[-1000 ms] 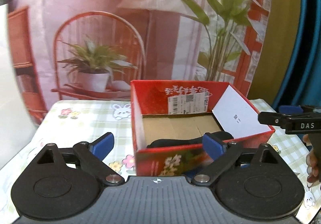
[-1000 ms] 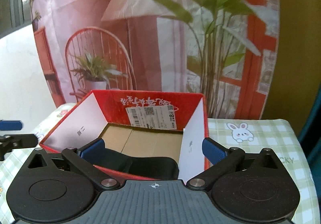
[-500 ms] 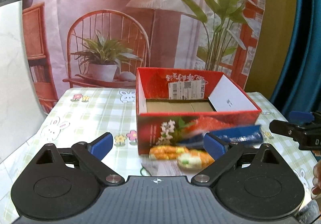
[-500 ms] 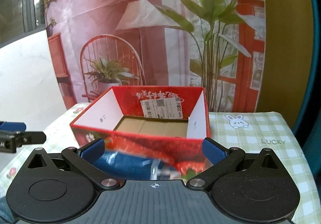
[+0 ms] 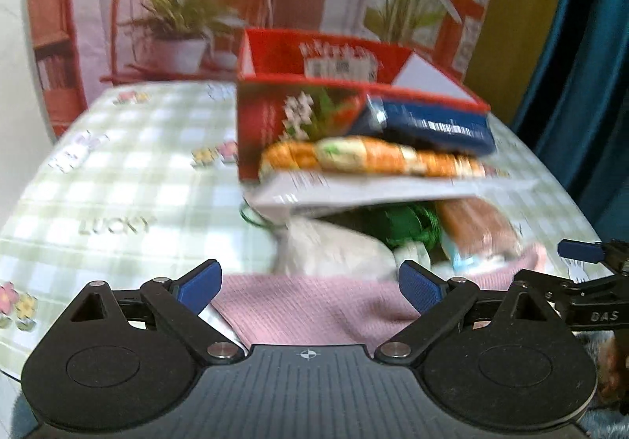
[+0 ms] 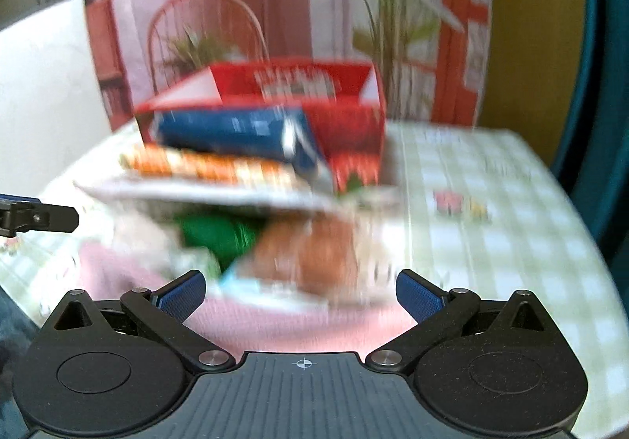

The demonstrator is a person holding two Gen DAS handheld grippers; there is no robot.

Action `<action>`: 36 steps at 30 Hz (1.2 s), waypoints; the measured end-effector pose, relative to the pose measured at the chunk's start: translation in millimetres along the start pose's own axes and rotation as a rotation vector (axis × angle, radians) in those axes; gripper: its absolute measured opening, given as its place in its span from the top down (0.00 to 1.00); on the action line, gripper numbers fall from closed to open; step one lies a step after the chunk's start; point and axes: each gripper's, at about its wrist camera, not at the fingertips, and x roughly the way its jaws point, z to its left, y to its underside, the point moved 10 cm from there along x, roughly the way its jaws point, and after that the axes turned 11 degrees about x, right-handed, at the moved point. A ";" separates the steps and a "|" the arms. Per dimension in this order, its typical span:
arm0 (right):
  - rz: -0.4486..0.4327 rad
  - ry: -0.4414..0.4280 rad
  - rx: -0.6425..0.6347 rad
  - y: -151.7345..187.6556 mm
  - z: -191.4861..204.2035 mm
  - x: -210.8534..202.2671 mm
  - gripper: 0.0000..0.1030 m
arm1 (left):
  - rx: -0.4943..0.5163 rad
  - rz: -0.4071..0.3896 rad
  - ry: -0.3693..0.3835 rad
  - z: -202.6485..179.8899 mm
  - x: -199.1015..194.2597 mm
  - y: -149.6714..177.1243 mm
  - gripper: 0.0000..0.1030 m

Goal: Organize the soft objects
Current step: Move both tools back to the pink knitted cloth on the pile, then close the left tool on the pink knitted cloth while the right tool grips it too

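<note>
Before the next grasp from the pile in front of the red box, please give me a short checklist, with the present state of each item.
1. Left gripper jaws open and holding nothing: ok.
2. Right gripper jaws open and holding nothing: ok.
3. Picture sharp enough to aim: not ok, both views are blurred by motion.
4. Soft target ahead: ok, the pink cloth lies nearest, between the left jaws.
5. Cloth free of load: cannot tell, the white bag and the green bundle seem to lie at its far edge.
6. Red box has room: cannot tell, its inside is hidden.
</note>
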 end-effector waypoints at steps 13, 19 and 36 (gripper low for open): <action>0.109 -0.004 0.030 31.9 -6.9 34.6 0.09 | -0.014 0.125 0.100 -9.3 39.6 31.2 0.26; 0.125 -0.036 0.041 34.5 -5.6 42.2 0.17 | -0.013 0.149 0.117 -9.4 50.7 39.7 0.33; 0.178 -0.082 0.049 36.5 4.6 39.6 0.43 | 0.015 0.120 0.137 -17.4 46.9 34.7 0.72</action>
